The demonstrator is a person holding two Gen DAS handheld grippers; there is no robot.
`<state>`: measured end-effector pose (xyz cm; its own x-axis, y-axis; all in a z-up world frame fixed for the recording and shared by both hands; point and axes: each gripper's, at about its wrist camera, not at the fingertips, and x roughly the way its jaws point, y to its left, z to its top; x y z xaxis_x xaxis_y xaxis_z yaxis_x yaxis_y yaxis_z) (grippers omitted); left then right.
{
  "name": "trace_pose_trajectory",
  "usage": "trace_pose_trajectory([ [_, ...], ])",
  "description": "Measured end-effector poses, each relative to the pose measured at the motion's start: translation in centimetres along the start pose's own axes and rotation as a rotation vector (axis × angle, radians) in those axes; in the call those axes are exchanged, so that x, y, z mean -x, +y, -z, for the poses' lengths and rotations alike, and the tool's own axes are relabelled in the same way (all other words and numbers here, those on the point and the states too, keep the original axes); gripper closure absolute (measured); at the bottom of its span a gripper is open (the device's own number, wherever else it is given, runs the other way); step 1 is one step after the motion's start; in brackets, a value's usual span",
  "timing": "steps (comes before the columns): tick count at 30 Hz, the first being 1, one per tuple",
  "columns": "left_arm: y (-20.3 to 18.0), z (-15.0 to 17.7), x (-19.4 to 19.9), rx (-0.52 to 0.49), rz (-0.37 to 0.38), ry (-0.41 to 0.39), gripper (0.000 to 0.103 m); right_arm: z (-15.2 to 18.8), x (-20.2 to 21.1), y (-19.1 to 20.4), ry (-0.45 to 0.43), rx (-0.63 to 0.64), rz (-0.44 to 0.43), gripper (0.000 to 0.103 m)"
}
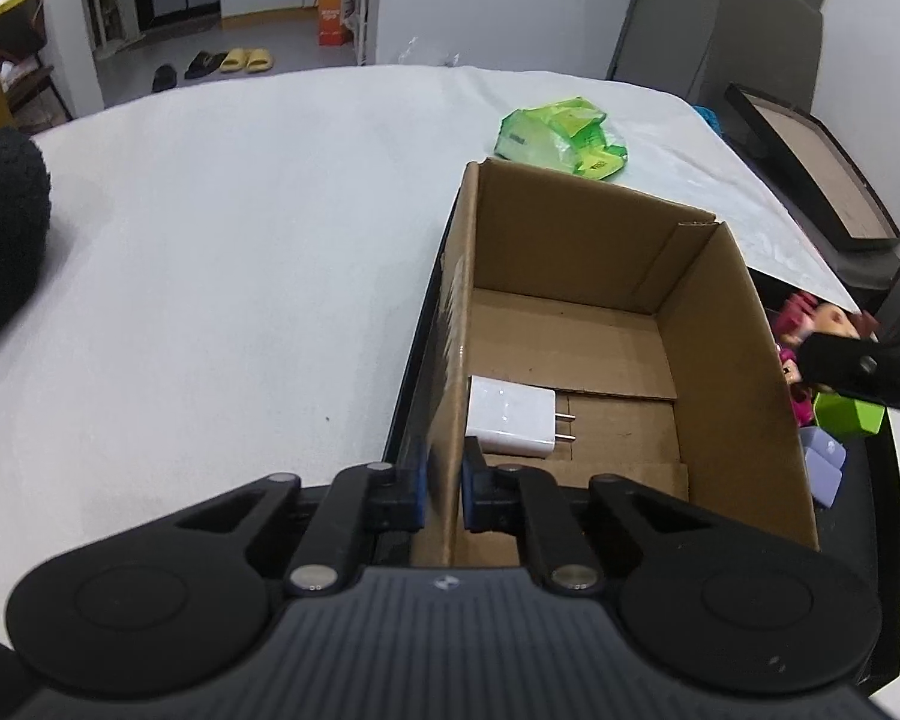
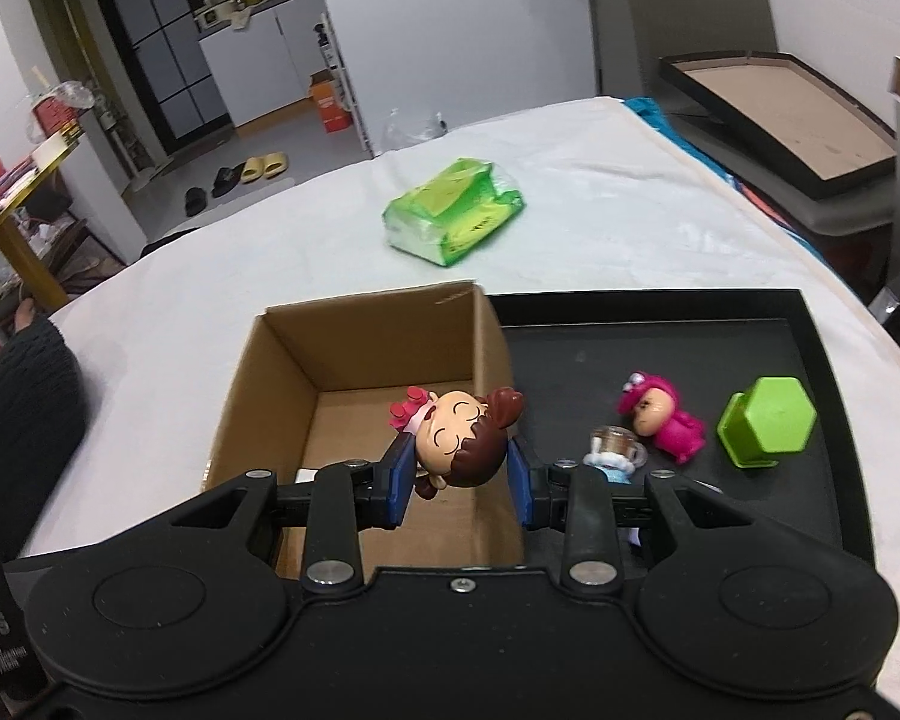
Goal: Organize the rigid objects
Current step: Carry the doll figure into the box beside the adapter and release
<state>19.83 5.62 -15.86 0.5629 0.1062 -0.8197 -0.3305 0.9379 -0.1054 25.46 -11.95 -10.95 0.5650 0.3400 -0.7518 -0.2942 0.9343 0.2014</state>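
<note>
Left gripper (image 1: 444, 495) fingers pinch box (image 1: 732, 372) wall; right gripper (image 2: 461, 480) holds one doll (image 2: 456, 441); one charger (image 1: 510, 417) inside.

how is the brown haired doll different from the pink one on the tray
The brown-haired doll is held between the right gripper fingers above the cardboard box; the pink doll lies on its side on the black tray. The brown-haired doll has dark brown hair with a pink flower piece; the pink doll is covered in a magenta hooded outfit. The brown-haired doll's head looks larger, though it is nearer the camera. Both are small cartoon figurines.
</note>
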Motion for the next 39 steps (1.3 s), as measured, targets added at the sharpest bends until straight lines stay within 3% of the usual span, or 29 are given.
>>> trace_pose_trajectory([
  [8,-0.1,0.0,-0.1,-0.021,0.058,-0.009,0.093,-0.9,-1.0,1.4,0.002,0.031,-0.021,0.071],
  [17,0.2,-0.5,0.0,-0.005,0.006,-0.014,0.092,-1.1,-1.2,1.1,0.007,0.025,-0.036,0.067],
  [34,-1.2,-0.3,0.5,-0.068,-0.039,-0.032,0.089,2.2,0.5,-4.8,0.014,-0.083,0.013,0.066],
  [39,-1.5,-0.4,0.4,-0.075,-0.045,-0.027,0.085,3.0,0.3,-6.8,0.015,-0.107,0.034,0.059],
])
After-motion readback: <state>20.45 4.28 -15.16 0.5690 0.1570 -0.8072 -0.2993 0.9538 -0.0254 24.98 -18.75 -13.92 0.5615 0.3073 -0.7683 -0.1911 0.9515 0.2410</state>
